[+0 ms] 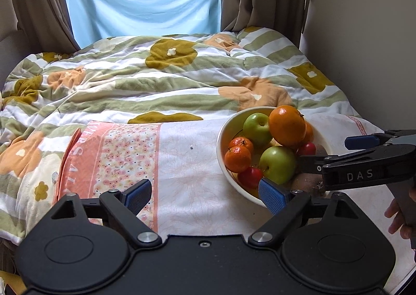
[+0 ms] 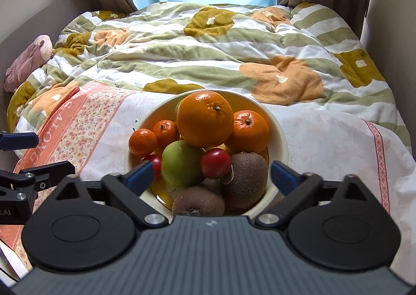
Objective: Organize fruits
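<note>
- Left wrist view: the left gripper (image 1: 205, 192) hangs with its blue-padded fingers spread wide, nothing between them, over a white and pink floral cloth (image 1: 182, 165) laid on the bed.
- The cream bowl (image 1: 223, 139) sits on that cloth to the right; its near rim is partly hidden behind the left gripper's right finger.
- The right gripper (image 1: 327, 149) reaches in from the right edge, cut off by the frame, its dark fingers covering the bowl's right side; a hand (image 1: 400, 217) grips its handle, only partly in view.
- Visible fruit: a large orange (image 1: 287, 124) on top, two green apples (image 1: 278, 164), small mandarins (image 1: 238, 158), and glossy red fruits (image 1: 250, 177).
- Right wrist view: the right gripper (image 2: 212, 175) is open, fingers apart on either side of the bowl's (image 2: 282, 139) near half, touching no fruit that can be made out.
- Only here do two fuzzy brown kiwis (image 2: 247, 178) show clearly, along with a third mandarin (image 2: 249, 130).
- A pink plush toy (image 2: 28, 58) lies at the bed's left edge, unseen in the other view.
- The quilted striped duvet (image 2: 208, 48) lies rumpled behind.
</note>
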A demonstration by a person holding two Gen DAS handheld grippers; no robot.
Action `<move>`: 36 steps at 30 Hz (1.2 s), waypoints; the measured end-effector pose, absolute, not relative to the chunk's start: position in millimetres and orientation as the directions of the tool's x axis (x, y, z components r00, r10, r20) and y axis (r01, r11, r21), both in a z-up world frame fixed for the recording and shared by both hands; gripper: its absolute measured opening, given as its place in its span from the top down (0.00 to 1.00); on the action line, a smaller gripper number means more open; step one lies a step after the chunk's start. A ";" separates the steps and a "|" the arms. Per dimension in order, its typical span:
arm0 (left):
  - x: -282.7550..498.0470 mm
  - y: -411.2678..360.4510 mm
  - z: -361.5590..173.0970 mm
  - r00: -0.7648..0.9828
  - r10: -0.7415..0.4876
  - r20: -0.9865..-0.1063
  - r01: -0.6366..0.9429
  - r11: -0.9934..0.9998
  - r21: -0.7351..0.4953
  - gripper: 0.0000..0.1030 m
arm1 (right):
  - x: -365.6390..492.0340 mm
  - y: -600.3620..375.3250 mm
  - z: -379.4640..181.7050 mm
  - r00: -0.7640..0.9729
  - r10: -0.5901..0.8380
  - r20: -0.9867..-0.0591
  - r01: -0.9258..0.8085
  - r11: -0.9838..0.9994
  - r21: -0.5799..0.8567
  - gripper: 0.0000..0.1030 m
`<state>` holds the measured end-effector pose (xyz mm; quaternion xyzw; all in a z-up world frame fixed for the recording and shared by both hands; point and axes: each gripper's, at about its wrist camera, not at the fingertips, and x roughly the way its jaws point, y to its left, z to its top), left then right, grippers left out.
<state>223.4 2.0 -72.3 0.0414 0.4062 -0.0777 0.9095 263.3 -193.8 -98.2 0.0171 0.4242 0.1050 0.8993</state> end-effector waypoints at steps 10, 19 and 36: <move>192.9 2.7 -48.1 0.705 -0.121 -0.699 0.179 0.984 0.011 0.11 | 222.7 -196.9 -61.5 0.685 0.169 -0.709 -0.155 0.984 0.085 0.00; 144.4 4.1 -4.0 0.772 -0.129 -0.622 0.173 0.985 0.012 0.10 | 164.3 -217.6 -5.7 0.732 0.146 -0.666 -0.081 0.989 0.128 0.00; 67.3 16.4 27.0 0.812 -0.078 -0.579 0.113 0.993 0.025 0.00 | 60.5 -210.0 33.0 0.745 0.032 -0.666 -0.022 0.999 0.024 0.00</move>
